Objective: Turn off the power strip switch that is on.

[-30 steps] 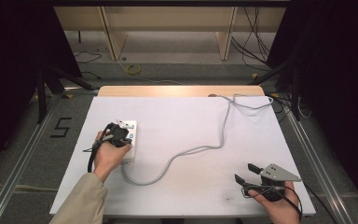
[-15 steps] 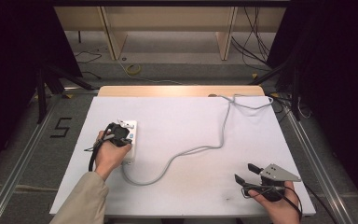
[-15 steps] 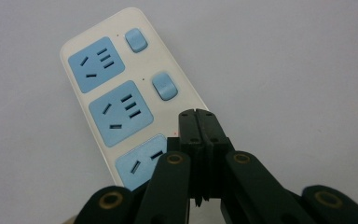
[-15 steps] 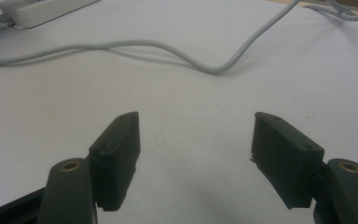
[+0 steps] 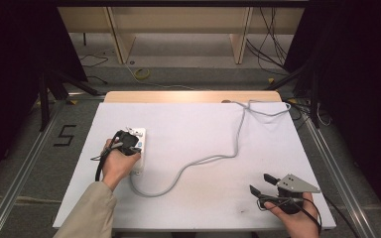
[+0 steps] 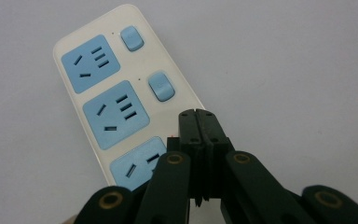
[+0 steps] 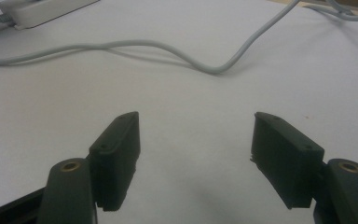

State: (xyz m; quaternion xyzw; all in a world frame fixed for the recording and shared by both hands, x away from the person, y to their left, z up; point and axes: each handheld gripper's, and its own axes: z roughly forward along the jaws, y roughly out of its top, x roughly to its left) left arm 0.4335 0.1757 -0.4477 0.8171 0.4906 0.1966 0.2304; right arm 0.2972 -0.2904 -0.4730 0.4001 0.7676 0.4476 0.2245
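A white power strip (image 6: 116, 88) with blue sockets and blue rocker switches (image 6: 161, 86) lies on the white table. My left gripper (image 6: 198, 116) is shut with nothing between its jaws; its joined tips are right over the strip's right edge, in line with the switches. The tips hide that spot, and a small red light (image 6: 171, 137) glows beside them. In the high view, the left gripper (image 5: 129, 140) sits over the strip (image 5: 140, 157) at the table's left. My right gripper (image 5: 261, 184) is open over bare tabletop at the front right, and its jaws (image 7: 196, 135) are spread wide and empty.
The strip's grey cable (image 5: 203, 161) loops from its near end across the middle of the table and runs off the far right edge (image 5: 258, 106). The table's front edge lies just behind my right hand. Shelving legs and floor cables stand beyond the table.
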